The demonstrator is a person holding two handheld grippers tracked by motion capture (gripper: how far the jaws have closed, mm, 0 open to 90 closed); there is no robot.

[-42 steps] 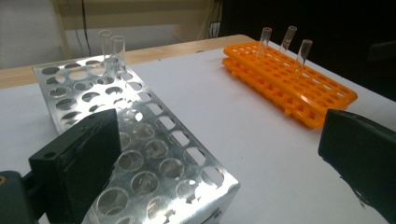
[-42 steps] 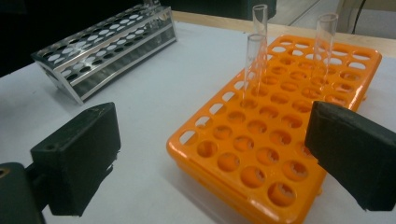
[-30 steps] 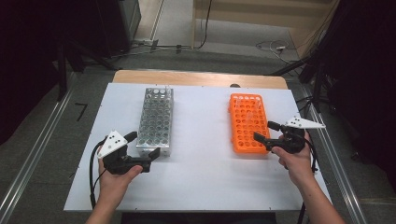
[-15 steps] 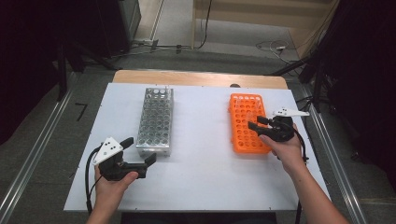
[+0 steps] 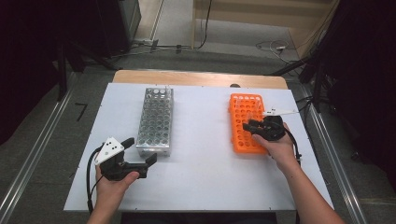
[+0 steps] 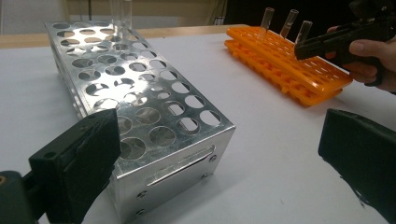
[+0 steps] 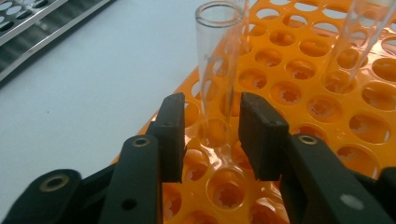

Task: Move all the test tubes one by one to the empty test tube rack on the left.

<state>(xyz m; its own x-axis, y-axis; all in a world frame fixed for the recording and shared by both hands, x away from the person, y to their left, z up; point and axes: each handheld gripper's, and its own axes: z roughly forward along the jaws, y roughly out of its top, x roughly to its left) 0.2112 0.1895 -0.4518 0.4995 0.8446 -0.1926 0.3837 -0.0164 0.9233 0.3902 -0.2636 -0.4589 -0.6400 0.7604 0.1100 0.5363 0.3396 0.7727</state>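
Three test tubes [image 6: 288, 24] in one orange rack [image 5: 246, 123]; right hand-held gripper [image 7: 211, 135] closing around one, pads apart.

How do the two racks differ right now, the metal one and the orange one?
The metal rack is silvery, taller and box-like; the orange rack is plastic and lower. The left hand-held gripper sits open at the metal rack's near end, while the right hand-held gripper straddles a glass tube in the orange one. Both hold upright tubes.
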